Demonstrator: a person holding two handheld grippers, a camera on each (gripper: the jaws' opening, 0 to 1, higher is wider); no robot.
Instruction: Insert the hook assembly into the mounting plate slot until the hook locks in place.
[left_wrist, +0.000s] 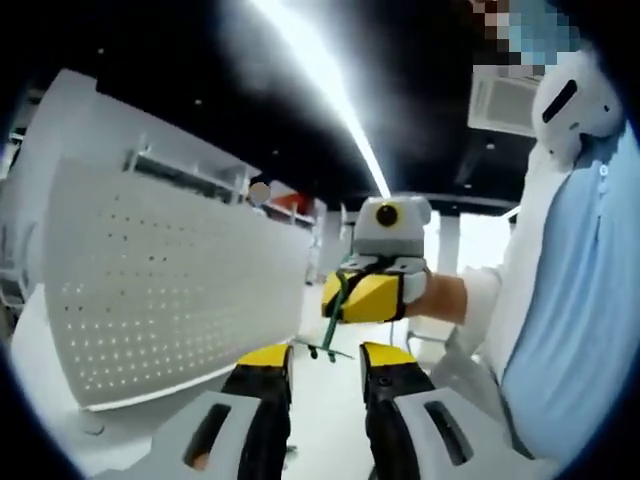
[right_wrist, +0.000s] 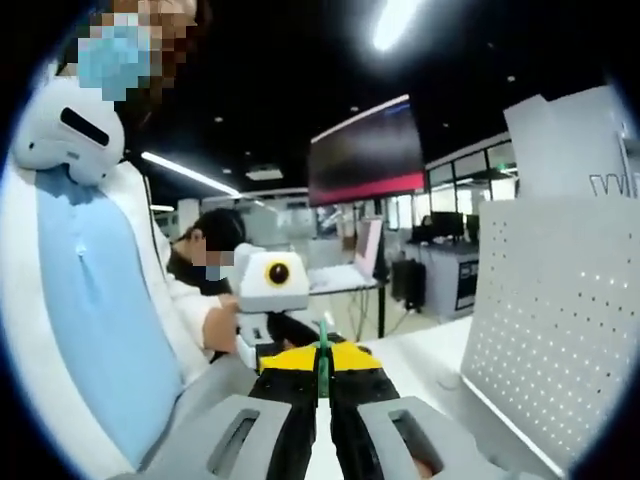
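Both grippers are up off the table. From the left gripper view I see my left gripper (left_wrist: 327, 362) with its 2 yellow-tipped jaws standing apart, a clear gap between them and nothing in it. Just beyond and above them, coming in from the right, is my right gripper (left_wrist: 362, 297), its yellow jaws closed on a thin green hook (left_wrist: 334, 318) that hangs down below the pads, with a short crosspiece at its lower end. A hand in a white sleeve (left_wrist: 478, 300) carries it, and a person in a light blue top fills that side.

From the right gripper view, my right gripper (right_wrist: 322, 362) has its jaws pressed together, and the green hook (right_wrist: 322, 358) stands as a narrow upright stem pinched between them. The left gripper (right_wrist: 268, 300) comes in from the left just behind.

A white perforated mounting plate (left_wrist: 170, 290) stands upright on the white table (left_wrist: 330, 410), to the left of the left gripper and well apart from the hook. In the right gripper view the mounting plate (right_wrist: 560, 320) stands to the right, also apart from the hook. A dark monitor (right_wrist: 365, 150) hangs in the background.
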